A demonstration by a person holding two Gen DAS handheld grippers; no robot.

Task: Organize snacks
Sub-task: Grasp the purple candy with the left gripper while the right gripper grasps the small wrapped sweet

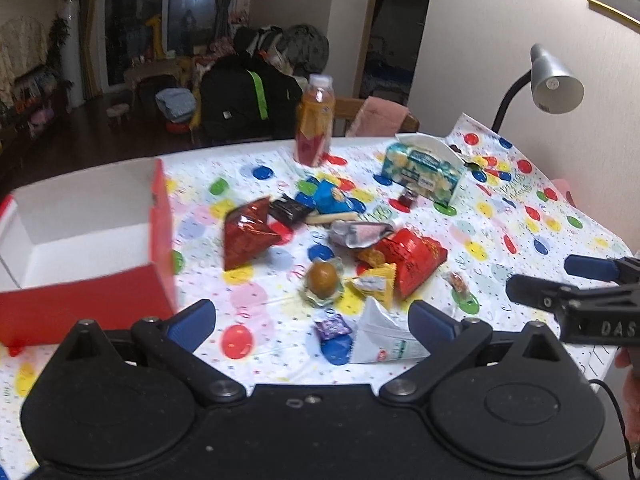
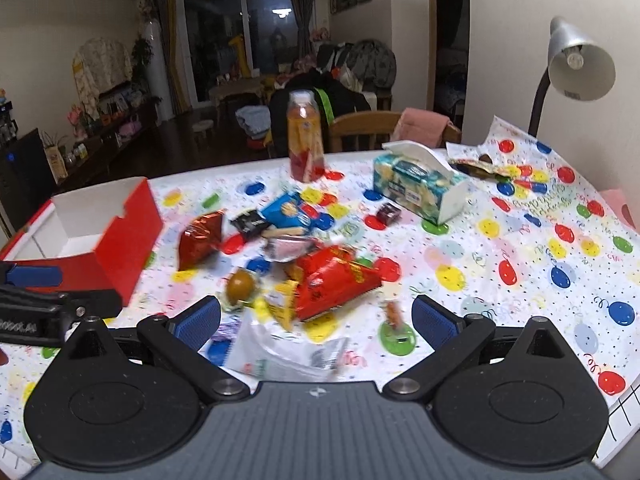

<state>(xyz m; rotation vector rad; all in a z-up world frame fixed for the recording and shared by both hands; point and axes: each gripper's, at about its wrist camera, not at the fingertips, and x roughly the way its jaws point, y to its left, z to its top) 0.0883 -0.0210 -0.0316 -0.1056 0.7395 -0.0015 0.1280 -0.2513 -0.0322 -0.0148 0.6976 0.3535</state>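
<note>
I see nothing sorted yet: the red box (image 1: 92,216) sits empty at left, the snacks (image 1: 320,248) lie scattered mid-table, and my left gripper (image 1: 312,320) and right gripper (image 2: 316,320) both hover spread wide, holding nothing.

Lighting: warm indoor, moderately bright on tablecloth (image 2: 520,240); dim background room. Desk lamp (image 2: 580,64) beyond the claw, right, unlit. Window (image 2: 240,36) dark, ceiling-light reflection. Snacks motion-blurred ahead; fisheye bending at edges.
</note>
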